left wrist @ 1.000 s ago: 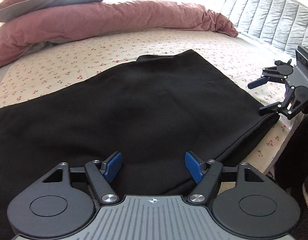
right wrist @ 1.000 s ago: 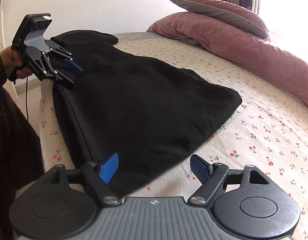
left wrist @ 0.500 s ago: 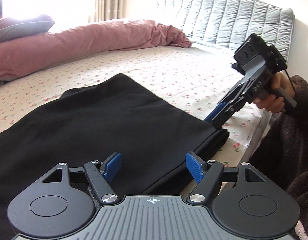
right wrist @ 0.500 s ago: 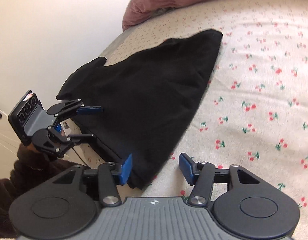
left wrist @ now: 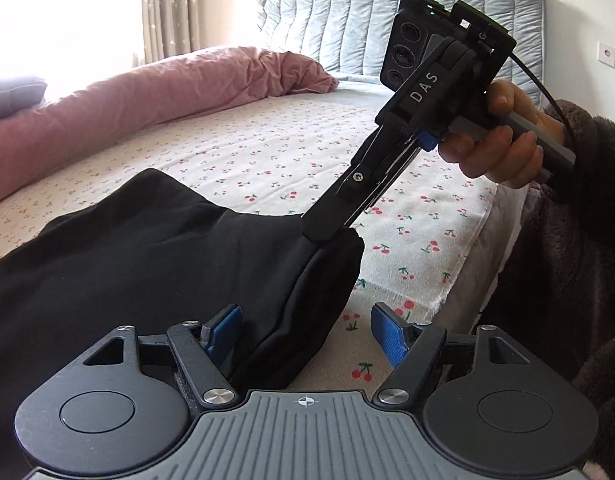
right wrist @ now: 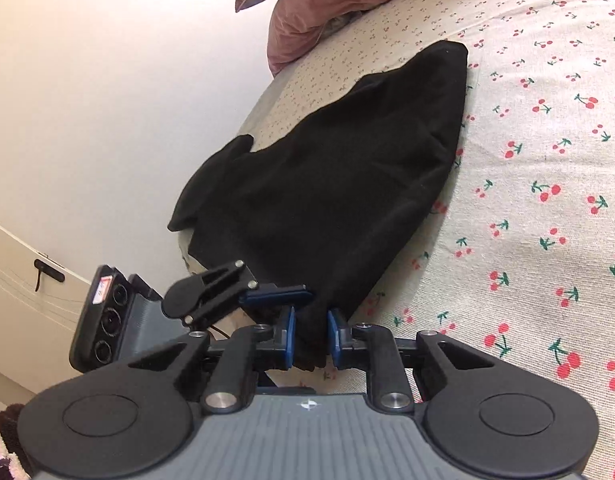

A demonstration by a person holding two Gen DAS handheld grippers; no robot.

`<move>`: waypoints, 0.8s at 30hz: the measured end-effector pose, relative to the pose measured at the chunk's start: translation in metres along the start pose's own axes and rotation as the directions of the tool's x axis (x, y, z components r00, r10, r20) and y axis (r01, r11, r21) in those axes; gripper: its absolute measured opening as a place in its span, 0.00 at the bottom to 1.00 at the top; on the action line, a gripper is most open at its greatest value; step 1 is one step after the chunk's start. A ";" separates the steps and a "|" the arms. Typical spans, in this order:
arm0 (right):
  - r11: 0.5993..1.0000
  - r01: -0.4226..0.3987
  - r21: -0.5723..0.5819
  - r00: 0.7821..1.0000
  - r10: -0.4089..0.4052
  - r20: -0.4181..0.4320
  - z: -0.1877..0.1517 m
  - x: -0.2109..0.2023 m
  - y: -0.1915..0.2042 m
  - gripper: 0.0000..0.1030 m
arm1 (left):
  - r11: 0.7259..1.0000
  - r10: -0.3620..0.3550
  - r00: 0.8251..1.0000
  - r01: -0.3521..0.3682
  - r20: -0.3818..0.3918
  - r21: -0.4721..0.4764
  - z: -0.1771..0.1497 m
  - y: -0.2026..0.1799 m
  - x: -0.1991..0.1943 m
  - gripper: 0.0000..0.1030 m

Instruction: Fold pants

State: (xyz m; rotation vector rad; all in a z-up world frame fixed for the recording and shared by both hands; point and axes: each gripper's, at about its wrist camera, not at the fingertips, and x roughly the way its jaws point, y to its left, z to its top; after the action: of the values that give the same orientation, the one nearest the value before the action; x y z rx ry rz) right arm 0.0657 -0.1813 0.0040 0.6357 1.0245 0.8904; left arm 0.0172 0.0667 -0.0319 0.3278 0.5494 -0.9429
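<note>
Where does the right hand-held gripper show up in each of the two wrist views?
Left wrist view: the right hand-held gripper reaches in from the upper right, held by a hand, its tip on the corner of the black pants.
Right wrist view: its own body fills the bottom edge, and its jaws are closing on a bunch of the pants.
Shared landmark: that pants corner on the cherry-print sheet.

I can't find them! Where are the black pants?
Black fabric pants lie on the cherry-print bedsheet near the bed's edge, one corner between the closing right gripper.
</note>
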 end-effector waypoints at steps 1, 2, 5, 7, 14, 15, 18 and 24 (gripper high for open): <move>1.000 -0.008 0.003 1.000 0.008 0.004 0.002 0.000 0.002 0.20 | 1.000 0.029 1.000 -0.028 0.010 -0.009 0.001 -0.002 0.003 0.70; 1.000 -0.013 0.005 1.000 0.013 0.007 0.003 0.000 0.003 0.20 | 0.998 0.062 0.998 -0.061 0.019 -0.012 0.001 -0.005 0.005 0.70; 1.000 -0.029 0.008 0.999 0.029 0.016 0.009 0.001 0.005 0.20 | 0.983 0.184 0.982 -0.184 0.033 -0.002 0.004 -0.015 0.016 0.69; 0.999 -0.036 0.008 0.999 0.036 0.020 0.014 -0.001 0.004 0.23 | 0.971 0.238 0.970 -0.238 0.042 0.000 0.004 -0.020 0.022 0.65; 0.993 0.098 0.064 0.990 -0.104 0.097 0.029 -0.010 -0.028 0.53 | 0.949 0.313 0.948 -0.311 0.050 -0.041 0.001 -0.028 0.025 0.46; 0.989 0.119 0.092 0.987 -0.128 0.100 0.032 -0.007 -0.037 0.53 | 0.948 0.318 0.947 -0.316 0.050 -0.050 0.000 -0.028 0.024 0.45; 0.984 0.102 0.148 0.985 -0.121 0.124 0.041 0.004 -0.054 0.40 | 0.941 0.334 0.941 -0.330 0.051 -0.070 0.001 -0.029 0.023 0.39; 0.985 0.107 0.139 0.964 -0.137 0.227 0.068 0.027 -0.069 0.27 | 0.936 0.338 0.940 -0.330 0.046 -0.124 0.002 -0.025 0.021 0.23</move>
State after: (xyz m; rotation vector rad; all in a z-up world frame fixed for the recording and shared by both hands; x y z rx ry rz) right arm 0.1572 -0.1960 -0.0366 0.7563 0.8987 0.6285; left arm 0.0072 0.0375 -0.0432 0.2749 0.4661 -0.5879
